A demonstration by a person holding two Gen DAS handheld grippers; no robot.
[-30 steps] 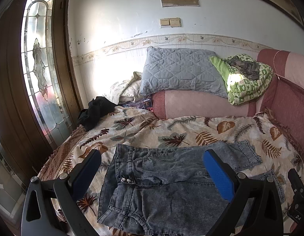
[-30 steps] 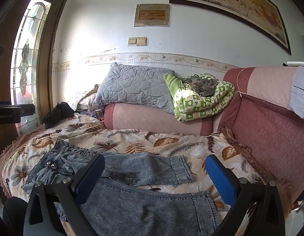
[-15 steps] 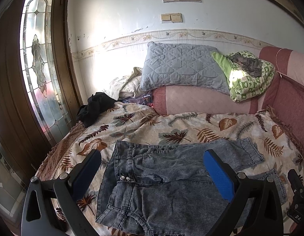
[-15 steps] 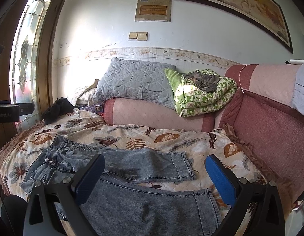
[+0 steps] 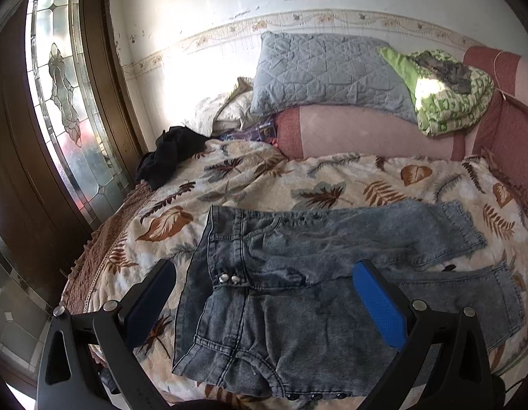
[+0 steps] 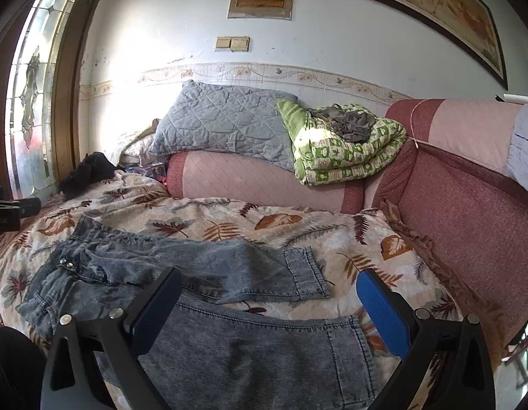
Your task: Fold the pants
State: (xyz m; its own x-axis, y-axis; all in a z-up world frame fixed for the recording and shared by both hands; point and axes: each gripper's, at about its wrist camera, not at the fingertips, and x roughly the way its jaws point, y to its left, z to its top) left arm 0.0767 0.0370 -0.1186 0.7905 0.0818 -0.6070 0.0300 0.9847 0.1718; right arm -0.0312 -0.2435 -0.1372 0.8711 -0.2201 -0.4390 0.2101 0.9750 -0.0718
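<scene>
2 grippers: both spread wide, both with nothing in them, hovering over the pants.
Left gripper (image 5: pixel 264 294): jaws far apart, blue pads bare, poised above the waistband end near the 2 metal buttons (image 5: pixel 229 277).
Right gripper (image 6: pixel 269 302): jaws just as wide, nothing held, hanging over the near leg close to its hem.
Pants (image 5: pixel 332 273): grey washed denim, laid flat across the leaf-print bedspread (image 5: pixel 264 184), waist to the left, 2 legs running right with a strip of bedspread showing between them.
Step in hand: looks like the approach for fold 1, far leg to be laid onto near leg, or the reverse.
How to do it well: I'd say left pinches the waistband edge, right pinches the hem of the same leg, both lift together and keep the cloth taut so the seams line up.
Watch out: the far leg looks rumpled near the crotch; smooth it or the fold will bunch.
Pose: both grippers tilted forward and down, side by side, left nearer the glass door (image 5: pixel 58 102).
Beyond: grey pillow (image 6: pixel 226 123) and green blanket (image 6: pixel 346 150) well apart from the pants.
</scene>
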